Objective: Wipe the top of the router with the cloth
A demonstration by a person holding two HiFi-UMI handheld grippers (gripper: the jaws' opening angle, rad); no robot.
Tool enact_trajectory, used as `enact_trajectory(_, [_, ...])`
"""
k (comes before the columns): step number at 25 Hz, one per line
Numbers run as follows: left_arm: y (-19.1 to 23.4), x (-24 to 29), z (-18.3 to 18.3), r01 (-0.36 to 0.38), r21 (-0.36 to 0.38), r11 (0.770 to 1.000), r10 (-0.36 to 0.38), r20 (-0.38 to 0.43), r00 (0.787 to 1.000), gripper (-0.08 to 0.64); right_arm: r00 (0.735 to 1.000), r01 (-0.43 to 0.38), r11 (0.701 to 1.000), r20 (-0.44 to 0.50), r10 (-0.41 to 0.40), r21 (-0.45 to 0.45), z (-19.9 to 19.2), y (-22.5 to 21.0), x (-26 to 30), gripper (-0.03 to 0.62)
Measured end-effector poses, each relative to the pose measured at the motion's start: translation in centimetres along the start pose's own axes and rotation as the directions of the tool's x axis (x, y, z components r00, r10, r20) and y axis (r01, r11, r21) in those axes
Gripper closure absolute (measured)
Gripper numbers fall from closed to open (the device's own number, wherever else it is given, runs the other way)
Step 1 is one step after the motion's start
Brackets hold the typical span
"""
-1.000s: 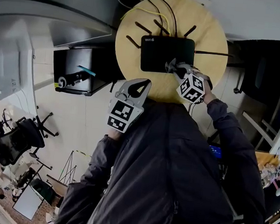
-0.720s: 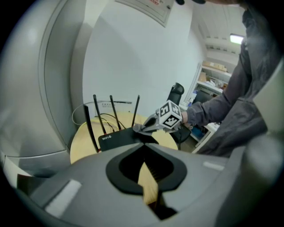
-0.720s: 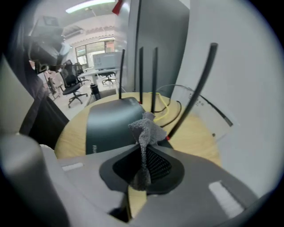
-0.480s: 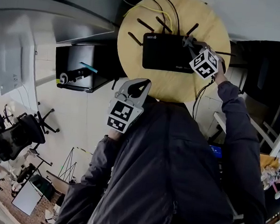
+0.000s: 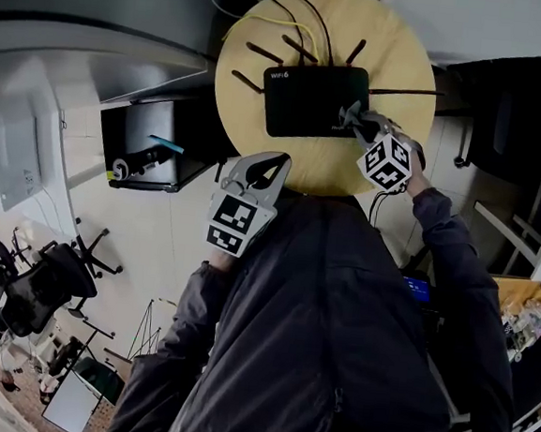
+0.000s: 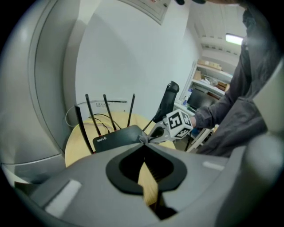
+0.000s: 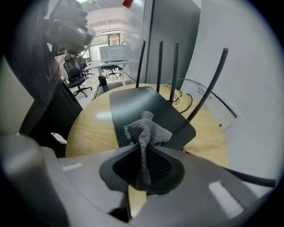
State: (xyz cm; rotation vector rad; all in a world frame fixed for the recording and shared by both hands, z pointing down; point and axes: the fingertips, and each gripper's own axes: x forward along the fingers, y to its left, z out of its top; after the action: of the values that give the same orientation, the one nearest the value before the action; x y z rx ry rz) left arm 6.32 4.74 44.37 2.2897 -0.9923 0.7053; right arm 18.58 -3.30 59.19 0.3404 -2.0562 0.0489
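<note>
Relocated over the last half second: right gripper (image 7: 144, 150), from the router's (image 7: 141, 106) rear right corner to its front right edge. Jaws clamped on bunched grey cloth (image 7: 146, 128), apparently touching the router's top. The router's long axis runs left from the cloth. Left gripper (image 6: 143, 150): closed, empty, in front of the router. Support: round wooden table (image 7: 88, 128). Beyond: office chairs (image 7: 73, 71).
</note>
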Motion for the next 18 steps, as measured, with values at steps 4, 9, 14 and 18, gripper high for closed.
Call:
enact_trajectory(4, [0.4,0.1,0.4,0.035,0.023,0.999,-0.036,0.006,0.999,0.56,1.0,0.007,0.999,0.002,-0.007,0.036,-0.8,2.4,-0.6,0.565])
enact_trajectory(9, [1.6,-0.9,0.5,0.051,0.036,0.998,-0.052,0.021,0.998,0.56,0.999,0.027,0.994,-0.021,-0.025,0.106,-1.3,3.0,-0.6,0.565])
enact_trajectory(14, [2.6,-2.0,0.5,0.057,0.044,0.997,-0.059,0.027,0.998,0.56,0.997,0.067,0.957,0.018,-0.075,0.283,-2.0,-0.1,-1.6,0.565])
enact_trajectory(18, [2.9,-2.8,0.2,0.055,0.054,0.997,-0.056,0.016,0.998,0.56,0.986,0.159,0.945,-0.089,-0.139,0.287,-5.1,-4.4,-1.0,0.565])
